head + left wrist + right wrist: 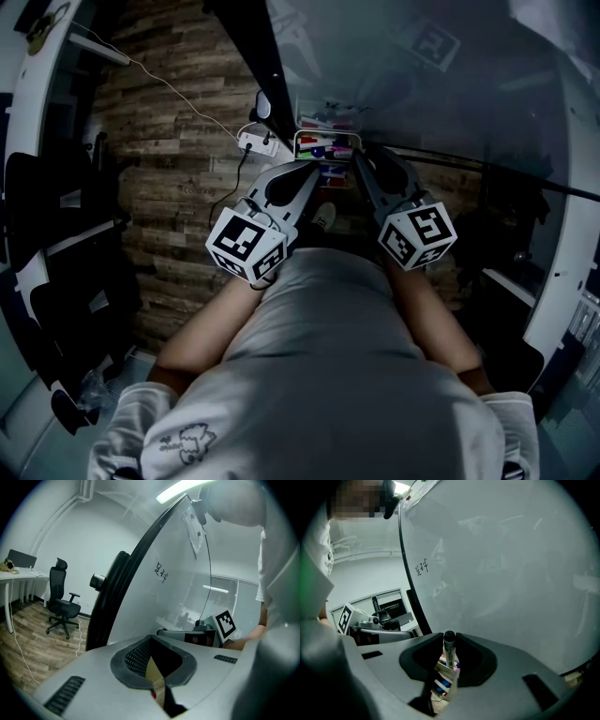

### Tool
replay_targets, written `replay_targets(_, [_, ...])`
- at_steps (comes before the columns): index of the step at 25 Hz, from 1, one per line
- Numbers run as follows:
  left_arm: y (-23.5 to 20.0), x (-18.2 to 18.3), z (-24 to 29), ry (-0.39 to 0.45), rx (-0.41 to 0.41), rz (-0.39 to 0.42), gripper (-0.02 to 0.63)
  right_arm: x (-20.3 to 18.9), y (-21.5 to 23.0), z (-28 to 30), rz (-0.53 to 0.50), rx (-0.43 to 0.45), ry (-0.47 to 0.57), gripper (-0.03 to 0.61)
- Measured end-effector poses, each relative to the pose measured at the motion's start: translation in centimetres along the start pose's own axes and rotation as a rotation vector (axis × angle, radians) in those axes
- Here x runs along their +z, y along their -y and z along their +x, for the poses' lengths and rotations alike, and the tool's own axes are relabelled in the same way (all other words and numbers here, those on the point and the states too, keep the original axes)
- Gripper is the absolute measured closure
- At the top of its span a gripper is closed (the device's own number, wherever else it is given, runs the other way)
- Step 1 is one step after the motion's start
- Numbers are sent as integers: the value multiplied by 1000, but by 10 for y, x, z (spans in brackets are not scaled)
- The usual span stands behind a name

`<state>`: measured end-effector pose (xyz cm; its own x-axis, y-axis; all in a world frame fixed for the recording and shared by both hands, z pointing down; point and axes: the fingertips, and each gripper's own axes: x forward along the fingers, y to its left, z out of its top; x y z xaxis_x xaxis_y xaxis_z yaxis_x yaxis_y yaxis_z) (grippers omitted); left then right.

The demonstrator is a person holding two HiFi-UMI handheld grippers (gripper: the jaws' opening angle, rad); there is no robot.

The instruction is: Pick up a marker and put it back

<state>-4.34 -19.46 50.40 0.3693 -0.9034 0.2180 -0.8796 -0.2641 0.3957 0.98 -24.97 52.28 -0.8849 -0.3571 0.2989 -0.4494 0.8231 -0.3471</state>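
My right gripper (449, 643) is shut on a black marker (449, 651), which stands upright between the jaws with its cap end up, close to the whiteboard (501, 564). Under it is the marker tray (442, 685) with several coloured markers. In the head view the tray (323, 146) sits at the board's lower edge, and both grippers point at it: the right gripper (359, 159) at its right end, the left gripper (314, 170) just short of its left part. The left gripper (151, 641) has its jaws together with nothing between them.
The whiteboard (178, 588) has a dark frame and a small scribble (161, 572). A black office chair (63, 603) and a white desk (18, 573) stand to the left on the wood floor. A power strip (258, 142) with a cable lies on the floor by the board.
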Motion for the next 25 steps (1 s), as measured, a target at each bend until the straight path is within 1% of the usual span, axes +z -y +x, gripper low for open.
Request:
replay_targets(4, [3, -2, 0, -3, -9, -4, 609, -1, 1, -2, 1, -5, 1, 496])
replay_targets(15, [10, -3, 2, -3, -42, -1, 609, -4, 9, -10, 15, -54, 6, 465])
replay_targets(25, [18, -3, 6, -1, -60, 7, 609, 1, 16, -25, 12, -88, 30, 462])
